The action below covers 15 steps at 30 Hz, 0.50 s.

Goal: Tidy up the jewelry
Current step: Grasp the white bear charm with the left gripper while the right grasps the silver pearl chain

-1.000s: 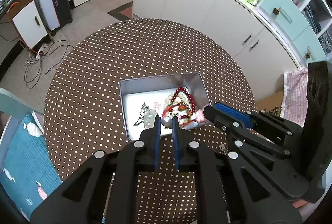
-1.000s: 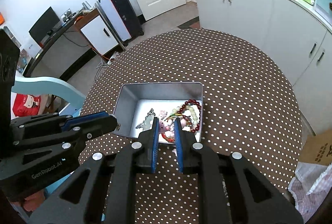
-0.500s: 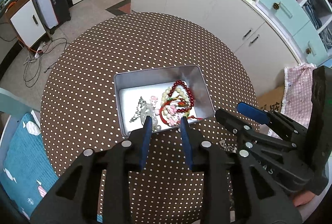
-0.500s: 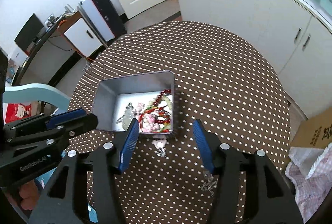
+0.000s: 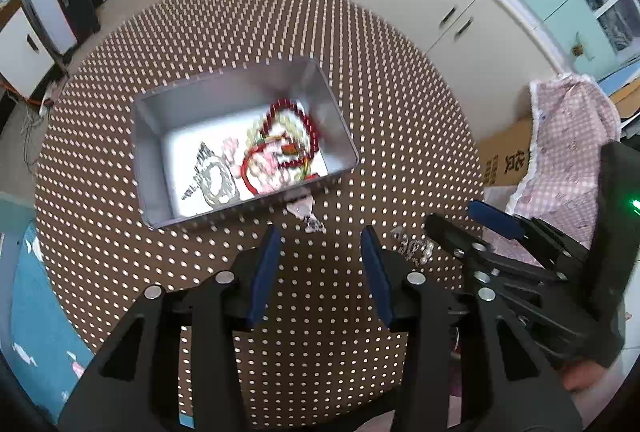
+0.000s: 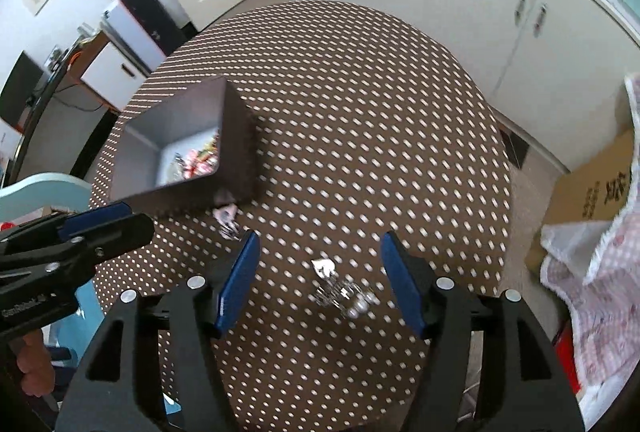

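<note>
Both hand-held grippers are spread wide, holding nothing. The right hand-held gripper (image 6: 318,256) hovers over the small silver pearl-tipped jewelry cluster (image 6: 344,294) on the brown polka-dot desk (image 6: 360,112). I'd drop low and centre it before pinching, then carry it to the grey metal tin (image 5: 340,124). The left hand-held gripper (image 5: 320,252) sits near a pink charm (image 5: 302,208) touching the tin.

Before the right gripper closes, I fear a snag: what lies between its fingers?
Right wrist view: a silver pearl piece on the dotted tablecloth, nothing else between the right gripper's fingers.
</note>
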Each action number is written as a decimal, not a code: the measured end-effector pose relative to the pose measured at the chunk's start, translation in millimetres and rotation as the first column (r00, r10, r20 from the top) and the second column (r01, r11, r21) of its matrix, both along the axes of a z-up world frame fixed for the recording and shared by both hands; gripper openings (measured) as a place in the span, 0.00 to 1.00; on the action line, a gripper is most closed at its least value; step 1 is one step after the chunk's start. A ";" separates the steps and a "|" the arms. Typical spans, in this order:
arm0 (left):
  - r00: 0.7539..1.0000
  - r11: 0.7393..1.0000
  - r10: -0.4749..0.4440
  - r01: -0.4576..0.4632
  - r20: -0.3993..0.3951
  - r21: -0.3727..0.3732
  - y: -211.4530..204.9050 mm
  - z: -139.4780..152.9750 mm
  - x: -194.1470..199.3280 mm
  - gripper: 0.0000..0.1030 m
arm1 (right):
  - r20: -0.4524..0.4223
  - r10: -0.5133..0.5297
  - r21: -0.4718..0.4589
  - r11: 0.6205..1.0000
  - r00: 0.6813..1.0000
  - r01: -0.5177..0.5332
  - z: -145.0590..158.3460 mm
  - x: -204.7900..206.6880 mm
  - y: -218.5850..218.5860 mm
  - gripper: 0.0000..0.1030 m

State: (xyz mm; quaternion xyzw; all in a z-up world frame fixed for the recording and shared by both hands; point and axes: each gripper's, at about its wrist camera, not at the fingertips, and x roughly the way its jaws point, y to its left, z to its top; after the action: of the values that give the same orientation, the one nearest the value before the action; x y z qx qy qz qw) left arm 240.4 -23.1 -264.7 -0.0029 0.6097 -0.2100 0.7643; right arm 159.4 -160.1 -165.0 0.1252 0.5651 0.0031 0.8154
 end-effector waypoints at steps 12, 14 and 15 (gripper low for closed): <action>0.989 0.998 0.058 -0.055 -0.135 0.021 -16.2 -54.0 19.1 0.30 | -0.046 -0.040 0.005 0.999 0.998 0.041 -17.9 -26.5 -6.8 0.58; 0.989 0.998 0.062 -0.058 -0.137 0.035 -18.7 -59.7 21.8 0.25 | -0.056 -0.042 0.005 0.999 0.998 0.043 -20.7 -27.5 -5.8 0.58; 0.988 0.997 0.059 -0.053 -0.140 0.050 -20.2 -62.9 22.6 0.22 | -0.058 -0.042 0.005 0.999 0.997 0.042 -21.7 -27.9 -5.3 0.58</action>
State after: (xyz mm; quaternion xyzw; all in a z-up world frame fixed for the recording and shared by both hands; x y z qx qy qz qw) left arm 263.0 -43.3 -327.6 -0.0174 0.6666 -0.1735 0.7247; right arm 131.5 -165.5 -186.6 0.1396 0.5859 -0.0158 0.7981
